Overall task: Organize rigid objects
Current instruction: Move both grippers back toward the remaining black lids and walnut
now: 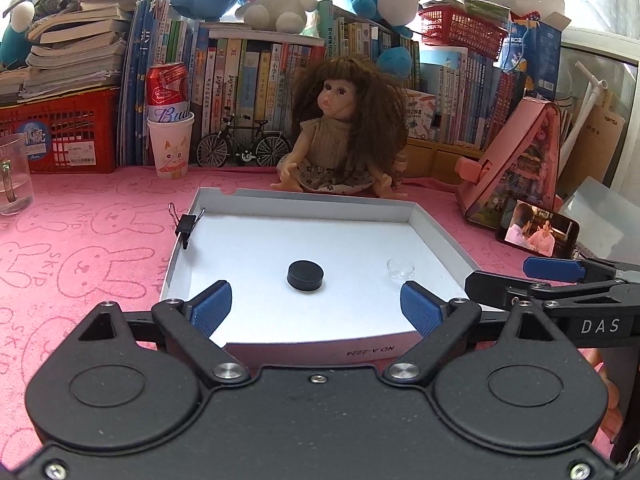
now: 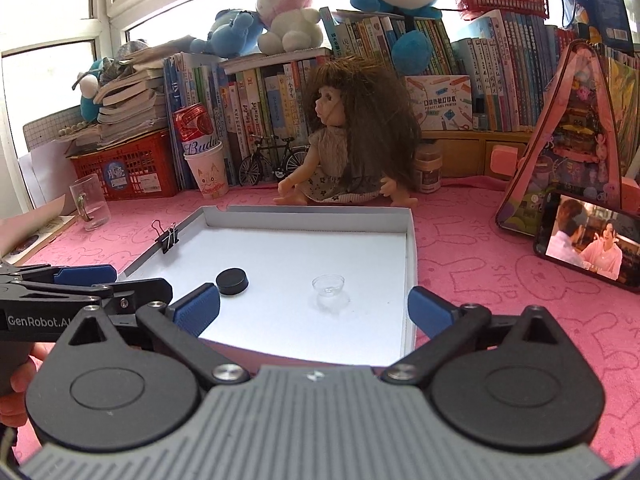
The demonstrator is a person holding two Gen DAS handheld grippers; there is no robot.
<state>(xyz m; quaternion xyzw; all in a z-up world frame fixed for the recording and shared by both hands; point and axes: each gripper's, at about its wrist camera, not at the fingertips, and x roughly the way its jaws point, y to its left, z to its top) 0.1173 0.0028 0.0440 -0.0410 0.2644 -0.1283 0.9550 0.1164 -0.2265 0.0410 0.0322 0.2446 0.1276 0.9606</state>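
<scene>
A shallow white box lid (image 1: 256, 196) (image 2: 320, 212) lies on the pink cloth. In it sit a black round puck (image 1: 305, 275) (image 2: 232, 281) and a small clear plastic cup (image 1: 400, 269) (image 2: 329, 285). A black binder clip (image 1: 187, 224) (image 2: 167, 236) is clipped on the lid's left wall. My left gripper (image 1: 316, 312) is open and empty, hovering at the lid's near edge, in line with the puck. My right gripper (image 2: 314, 312) is open and empty, hovering at the near edge, in line with the clear cup. Each gripper shows at the side of the other's view.
A doll (image 1: 340, 128) (image 2: 352, 136) sits behind the lid. A beer can in a paper cup (image 1: 170, 120) (image 2: 202, 148), a toy bicycle (image 1: 244, 146), a glass mug (image 1: 14, 176) (image 2: 90, 202), red crates and books line the back. A phone (image 1: 536, 232) (image 2: 592, 240) stands at right.
</scene>
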